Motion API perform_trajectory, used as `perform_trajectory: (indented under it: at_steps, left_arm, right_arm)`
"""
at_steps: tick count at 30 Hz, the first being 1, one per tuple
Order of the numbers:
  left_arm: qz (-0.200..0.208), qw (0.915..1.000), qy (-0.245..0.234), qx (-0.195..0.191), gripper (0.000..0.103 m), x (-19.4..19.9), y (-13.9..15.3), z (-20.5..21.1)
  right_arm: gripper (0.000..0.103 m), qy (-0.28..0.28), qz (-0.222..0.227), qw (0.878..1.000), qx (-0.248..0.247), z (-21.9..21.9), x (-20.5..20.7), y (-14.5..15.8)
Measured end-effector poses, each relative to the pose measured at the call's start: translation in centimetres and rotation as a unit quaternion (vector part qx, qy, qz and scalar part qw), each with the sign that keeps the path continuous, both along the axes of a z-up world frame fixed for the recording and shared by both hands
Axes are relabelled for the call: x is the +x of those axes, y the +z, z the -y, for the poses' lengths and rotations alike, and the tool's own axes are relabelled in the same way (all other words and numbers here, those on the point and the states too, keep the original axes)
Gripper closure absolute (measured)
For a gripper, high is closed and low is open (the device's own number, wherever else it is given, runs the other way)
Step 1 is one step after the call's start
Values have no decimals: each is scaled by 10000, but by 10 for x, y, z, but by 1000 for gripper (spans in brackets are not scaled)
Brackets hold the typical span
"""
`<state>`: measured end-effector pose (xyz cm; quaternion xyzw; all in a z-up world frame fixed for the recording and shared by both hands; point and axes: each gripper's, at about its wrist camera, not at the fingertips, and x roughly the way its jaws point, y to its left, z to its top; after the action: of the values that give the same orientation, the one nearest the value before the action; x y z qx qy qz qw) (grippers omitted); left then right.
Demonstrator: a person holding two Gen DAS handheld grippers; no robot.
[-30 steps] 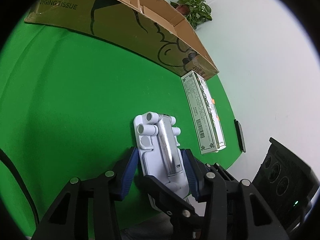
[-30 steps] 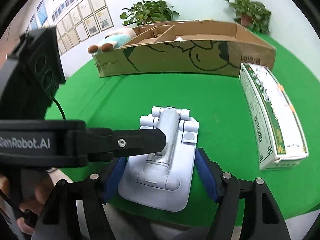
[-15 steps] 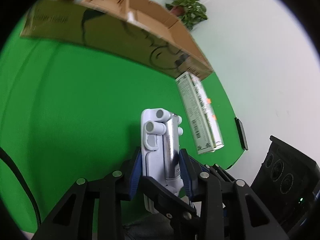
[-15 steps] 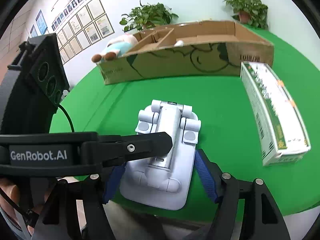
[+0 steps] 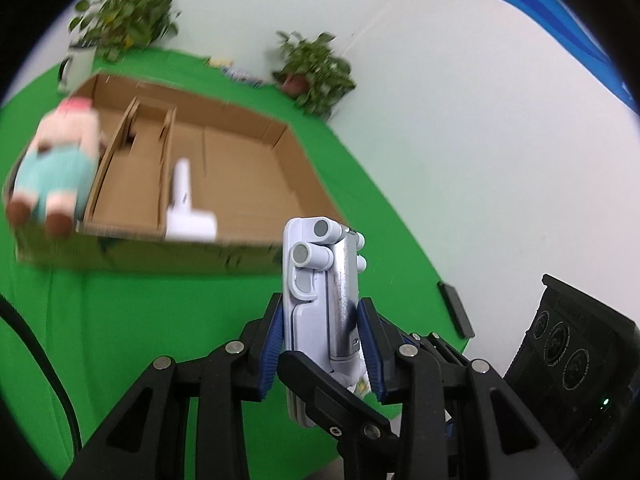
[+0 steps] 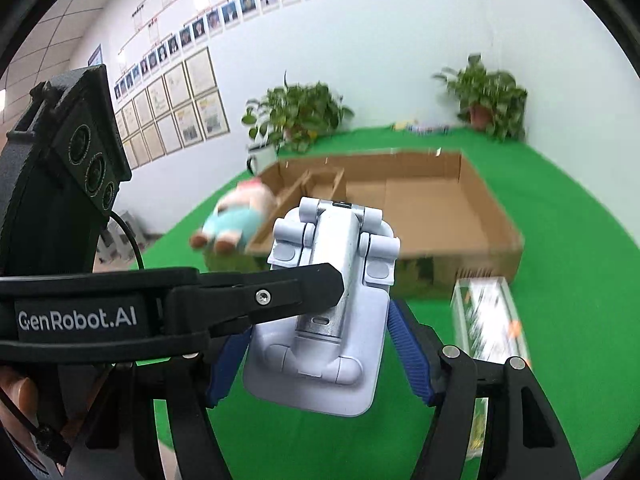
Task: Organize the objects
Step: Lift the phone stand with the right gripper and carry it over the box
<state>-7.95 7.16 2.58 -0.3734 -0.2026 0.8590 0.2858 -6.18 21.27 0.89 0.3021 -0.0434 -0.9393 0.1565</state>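
Observation:
A white and silver folding stand is held in the air above the green table, edge-on in the left wrist view and flat-on in the right wrist view. My left gripper is shut on its lower part; one of its fingers crosses the stand in the right wrist view. My right gripper has its blue pads along both sides of the stand's base. The open cardboard box with dividers lies beyond, also in the right wrist view.
A plush doll lies at the box's left end. A white handled object lies inside the box. A green and white carton lies on the table at the right. Potted plants stand at the back.
Both grippers have lifted the stand off the table and raised it toward the box. The views now look down into the open box.

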Motion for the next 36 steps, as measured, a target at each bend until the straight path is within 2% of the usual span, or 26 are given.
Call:
perform_trajectory:
  at_steps: [12,22,26,31,36]
  left_arm:
    - [-276,9995,-148,67,69,-56,49,-8]
    - [-308,9994,-139,125,69,-114,94,-11]
    - [-255,9996,-53,59,69,-134,102,-11]
    - [48,10000,-10,52,69,-168,96,-9]
    - [306,9994,56,-121,69,-189,77,-13]
  right_arm:
    - [38,-173,-307,9993,134,-10,-51,57]
    - [38,-170,-304,9991,240,-19,-128,117]
    - [38,-80,-118,9997,220,-19,-168,132]
    - [38,-11,141,9996,245,-18,-213,132]
    - [38,109,611,9980,91,-21,-256,107]
